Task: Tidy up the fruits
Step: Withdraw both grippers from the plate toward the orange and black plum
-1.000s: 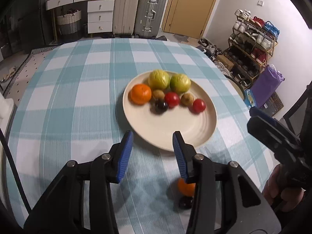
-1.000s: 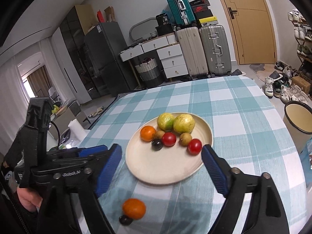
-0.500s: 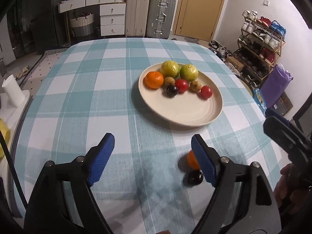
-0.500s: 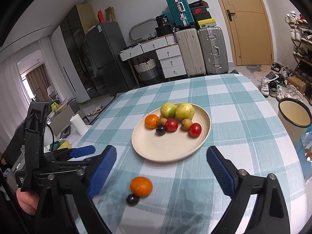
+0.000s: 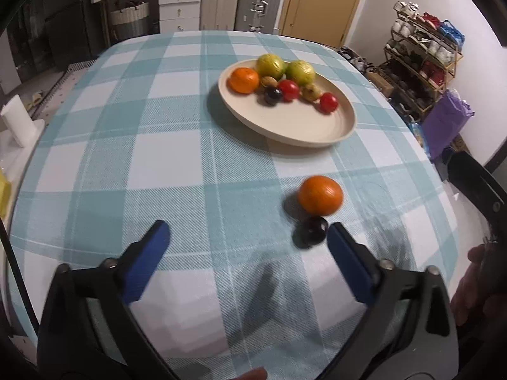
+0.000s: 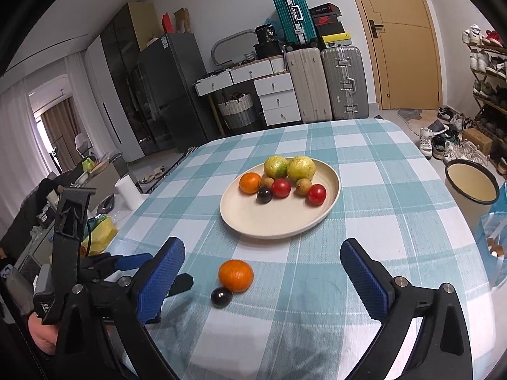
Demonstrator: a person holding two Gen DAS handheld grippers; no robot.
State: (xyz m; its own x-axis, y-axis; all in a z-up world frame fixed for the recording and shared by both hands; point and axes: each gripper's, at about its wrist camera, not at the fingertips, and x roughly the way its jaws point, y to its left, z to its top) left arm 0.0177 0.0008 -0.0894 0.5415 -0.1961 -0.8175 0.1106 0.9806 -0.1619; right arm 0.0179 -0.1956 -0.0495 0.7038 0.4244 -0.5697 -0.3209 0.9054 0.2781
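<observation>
A cream plate (image 5: 304,126) (image 6: 253,218) on the checked tablecloth holds an orange (image 5: 244,79), two green-yellow fruits, two red ones, two brownish ones and a dark plum. A loose orange (image 5: 320,195) (image 6: 236,275) and a dark plum (image 5: 313,230) (image 6: 221,297) lie touching on the cloth nearer me. My left gripper (image 5: 248,242) is open and empty, its right finger beside the plum. My right gripper (image 6: 263,262) is open and empty, with the loose fruits between its fingers' line.
The round table's edge drops off at the right, where a bin (image 6: 472,186) and a shoe rack (image 5: 421,60) stand. Suitcases (image 6: 326,82) and drawers line the far wall. A white roll (image 5: 17,122) sits off the table's left edge.
Both grippers have pulled back from the plate toward the near edge. The left gripper opened wide, and the loose orange and plum came into clear view.
</observation>
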